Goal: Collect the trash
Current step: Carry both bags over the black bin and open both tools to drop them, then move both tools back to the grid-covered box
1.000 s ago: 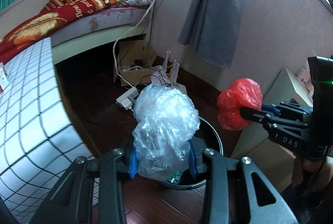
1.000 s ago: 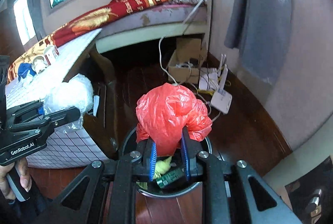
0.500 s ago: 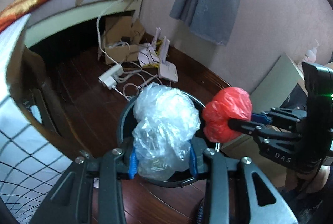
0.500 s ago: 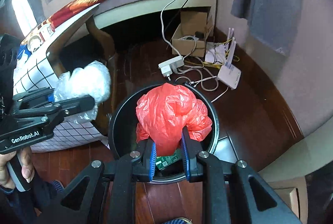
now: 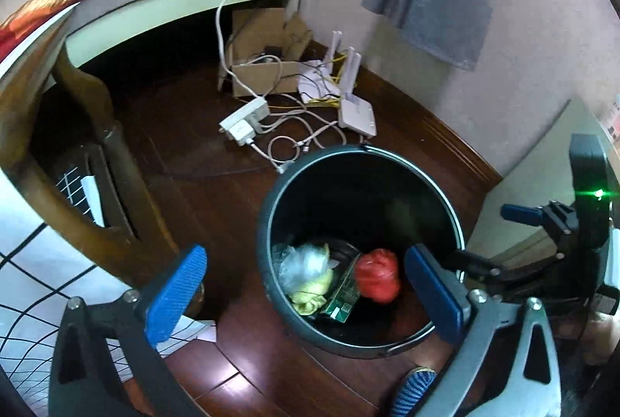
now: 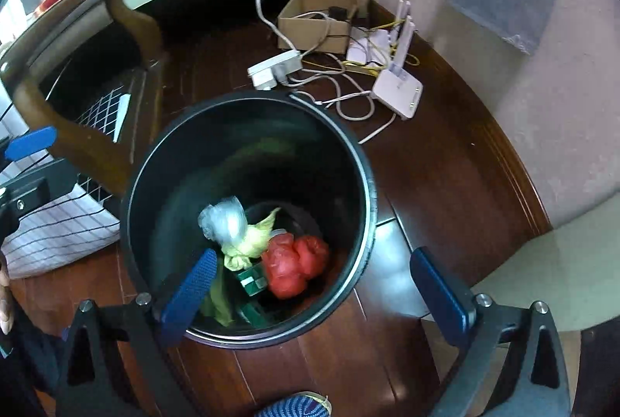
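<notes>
A black round trash bin (image 5: 267, 215) (image 6: 364, 161) stands on the dark wood floor. Inside lie a clear plastic bag (image 5: 302, 264) (image 6: 224, 221), a red plastic bag (image 5: 378, 279) (image 6: 294, 264), a yellow-green wad (image 5: 310, 295) (image 6: 248, 248) and a green box (image 5: 341, 302) (image 6: 252, 281). My left gripper (image 5: 306, 293) is open and empty above the bin's near rim. My right gripper (image 6: 314, 293) is open and empty above the bin. The right gripper also shows at the right of the left wrist view (image 5: 542, 223).
A white power strip (image 5: 244, 120) (image 6: 275, 68), cables, a white router (image 5: 356, 114) (image 6: 397, 91) and a cardboard box (image 5: 263, 76) (image 6: 321, 18) lie beyond the bin. A wooden table leg (image 5: 104, 145) and checked cloth (image 6: 58, 223) are at the left. A pale cabinet (image 5: 542, 161) stands right.
Both grippers opened. The clear bag and the red bag dropped from them into the bin. Both views tilted further down over the bin.
</notes>
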